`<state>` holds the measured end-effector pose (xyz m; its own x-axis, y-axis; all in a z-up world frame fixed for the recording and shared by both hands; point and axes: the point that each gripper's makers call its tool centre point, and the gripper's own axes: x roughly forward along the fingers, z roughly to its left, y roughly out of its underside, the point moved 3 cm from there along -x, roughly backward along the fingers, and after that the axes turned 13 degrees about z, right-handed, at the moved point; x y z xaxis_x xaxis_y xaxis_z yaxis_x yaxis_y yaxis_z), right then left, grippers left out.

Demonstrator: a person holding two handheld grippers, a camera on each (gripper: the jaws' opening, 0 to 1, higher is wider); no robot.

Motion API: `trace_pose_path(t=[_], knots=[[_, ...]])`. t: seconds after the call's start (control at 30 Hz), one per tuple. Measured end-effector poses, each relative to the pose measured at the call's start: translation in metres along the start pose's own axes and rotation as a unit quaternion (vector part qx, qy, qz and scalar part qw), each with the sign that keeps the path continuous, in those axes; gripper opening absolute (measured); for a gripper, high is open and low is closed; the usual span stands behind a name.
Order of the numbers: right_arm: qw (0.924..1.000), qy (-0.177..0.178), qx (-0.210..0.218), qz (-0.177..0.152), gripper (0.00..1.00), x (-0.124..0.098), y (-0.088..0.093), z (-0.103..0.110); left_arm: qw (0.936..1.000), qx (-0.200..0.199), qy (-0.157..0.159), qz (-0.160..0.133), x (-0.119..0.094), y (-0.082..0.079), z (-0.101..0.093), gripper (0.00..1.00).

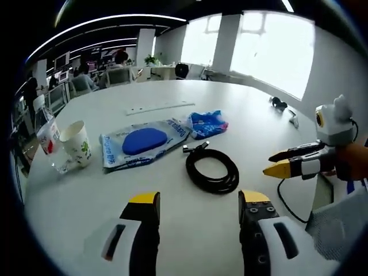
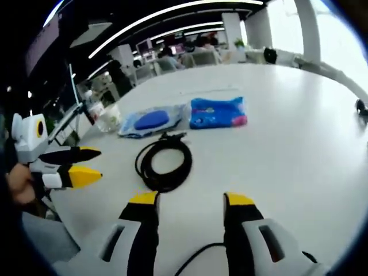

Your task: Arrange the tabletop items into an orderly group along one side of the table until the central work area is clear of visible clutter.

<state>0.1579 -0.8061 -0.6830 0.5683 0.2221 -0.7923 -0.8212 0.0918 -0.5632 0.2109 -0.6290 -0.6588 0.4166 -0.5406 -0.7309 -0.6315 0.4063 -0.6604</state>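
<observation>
Both the left gripper point(image 1: 198, 206) and right gripper point(image 2: 187, 206) are hovering with jaws spread and empty, approaching the coiled cable point(image 1: 212, 169) mid-table, likely first to need gripping and shifting sideways.

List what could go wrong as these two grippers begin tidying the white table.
1. The coiled black cable may unwind if lifted by one loop, dragging into the blue wipes pack.
2. The paper cup stands by a clear cup close to the table edge; a nudge could topple either.
3. The left gripper and right gripper, both open, point at the same cable and could collide.
</observation>
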Motion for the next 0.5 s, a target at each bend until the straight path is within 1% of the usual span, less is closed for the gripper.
trace_pose_path(t=[0.2,0.3,0.4,0.5], knots=[[1.0,-0.002,0.006,0.002,0.42,-0.002,0.007,0.003,1.0,0.0,0.003,-0.007,-0.005,-0.001,-0.004,0.55],[0.9999,-0.005,0.009,-0.008,0.43,-0.006,0.007,0.007,1.0,0.0,0.003,-0.007,-0.007,0.001,-0.005,0.56],[0.9999,-0.007,0.009,-0.008,0.43,-0.007,0.01,0.009,1.0,-0.001,0.003,-0.008,-0.008,0.004,-0.005,0.57],[0.9995,-0.014,0.026,-0.013,0.43,-0.009,0.012,0.01,1.0,-0.004,0.004,-0.006,-0.01,0.008,-0.005,0.58]])
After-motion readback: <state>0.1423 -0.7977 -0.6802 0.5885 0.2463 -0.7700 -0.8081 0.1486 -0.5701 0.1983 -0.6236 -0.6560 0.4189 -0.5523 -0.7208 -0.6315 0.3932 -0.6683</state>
